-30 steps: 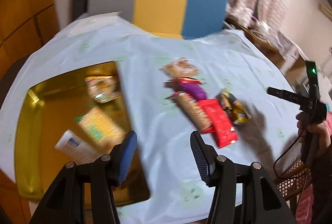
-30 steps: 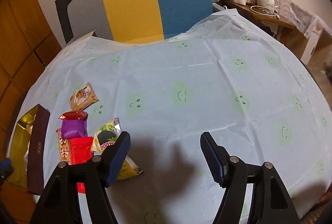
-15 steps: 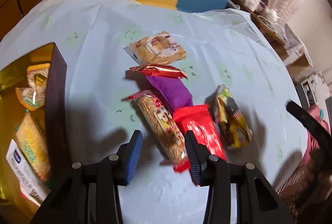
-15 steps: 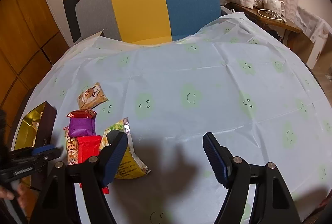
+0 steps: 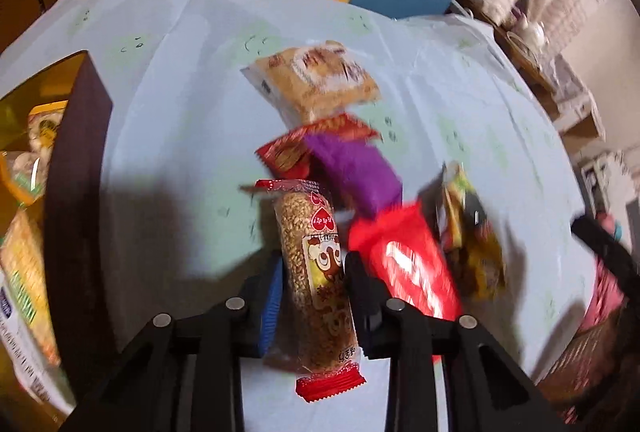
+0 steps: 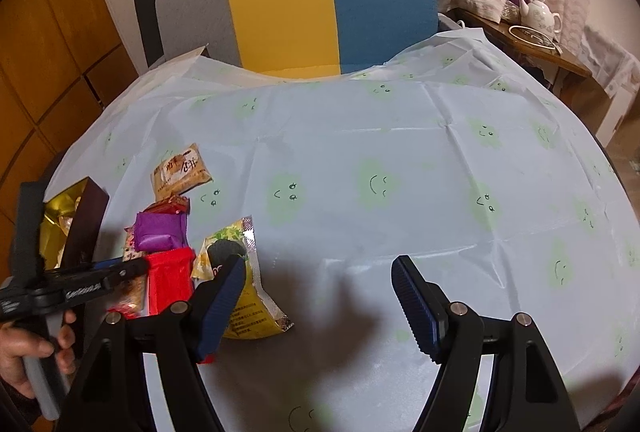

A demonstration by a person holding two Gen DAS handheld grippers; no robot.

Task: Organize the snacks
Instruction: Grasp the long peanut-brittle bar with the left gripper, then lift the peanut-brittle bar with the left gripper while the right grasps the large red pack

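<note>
My left gripper (image 5: 314,272) is shut on a long sesame snack bar (image 5: 316,272) with red ends, near the table surface. Beside it lie a red packet (image 5: 412,268), a purple packet (image 5: 356,172), a small red packet (image 5: 296,148), a tan biscuit packet (image 5: 316,80) and a yellow-green packet (image 5: 472,236). The dark box with gold lining (image 5: 76,168) at the left holds several snacks. My right gripper (image 6: 320,296) is open and empty above the tablecloth; the yellow-green packet (image 6: 244,296) lies by its left finger. The left gripper (image 6: 120,272) shows there at the pile.
A round table with a pale smiley-face cloth (image 6: 400,172) carries everything. A grey, yellow and blue chair (image 6: 296,0) stands behind it. A side table with a teapot (image 6: 540,16) is at the far right. Wooden panels are on the left.
My left gripper has moved from over the box to the snack pile and closed on the sesame bar. The right gripper has barely moved and stays open.
</note>
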